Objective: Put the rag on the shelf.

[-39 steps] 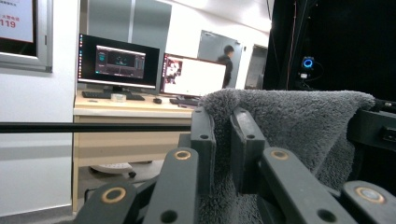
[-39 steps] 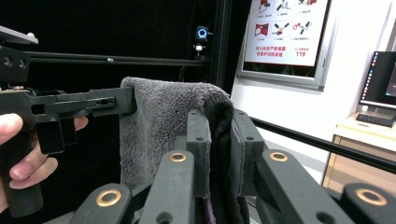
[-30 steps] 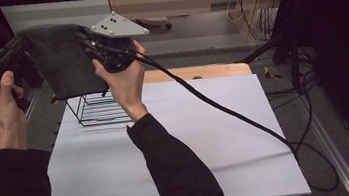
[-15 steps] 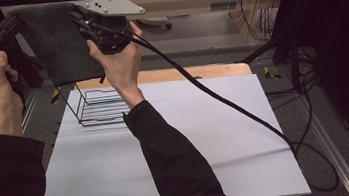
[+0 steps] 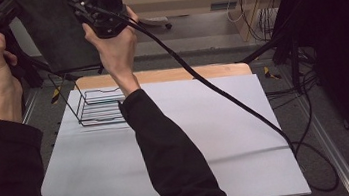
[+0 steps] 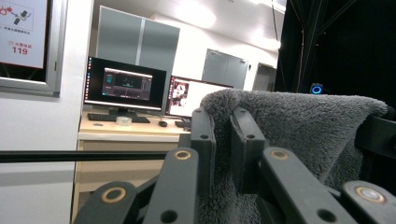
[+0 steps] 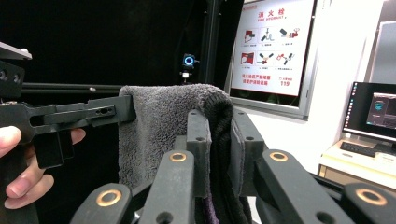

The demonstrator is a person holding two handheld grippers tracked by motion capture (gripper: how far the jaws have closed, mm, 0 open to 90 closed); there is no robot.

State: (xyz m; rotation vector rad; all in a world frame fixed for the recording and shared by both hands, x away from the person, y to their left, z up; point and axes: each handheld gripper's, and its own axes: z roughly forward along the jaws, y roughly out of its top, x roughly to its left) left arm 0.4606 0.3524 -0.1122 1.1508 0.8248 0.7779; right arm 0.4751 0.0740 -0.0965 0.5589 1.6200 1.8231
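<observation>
A dark grey fluffy towel (image 5: 56, 37) hangs stretched between my two grippers, high above the far left of the table. My left gripper (image 5: 9, 6) is shut on the towel's left top corner, and my right gripper (image 5: 78, 8) is shut on its right top corner. In the left gripper view the jaws (image 6: 223, 116) pinch a fold of the towel (image 6: 289, 126). In the right gripper view the jaws (image 7: 223, 122) clamp the towel (image 7: 163, 126), with the left gripper (image 7: 125, 109) on its far corner. A black wire rack (image 5: 98, 107) stands on the table below the towel.
A white sheet (image 5: 193, 146) covers the table, with a wooden edge (image 5: 199, 70) at the back. The right gripper's black cable (image 5: 223, 102) trails across the table to the right. Cables lie on the floor at right. Monitors (image 6: 123, 84) stand on a desk beyond.
Both hands have lifted the towel higher and farther from the rack. It now hangs above the table's back edge, still held at both corners.
</observation>
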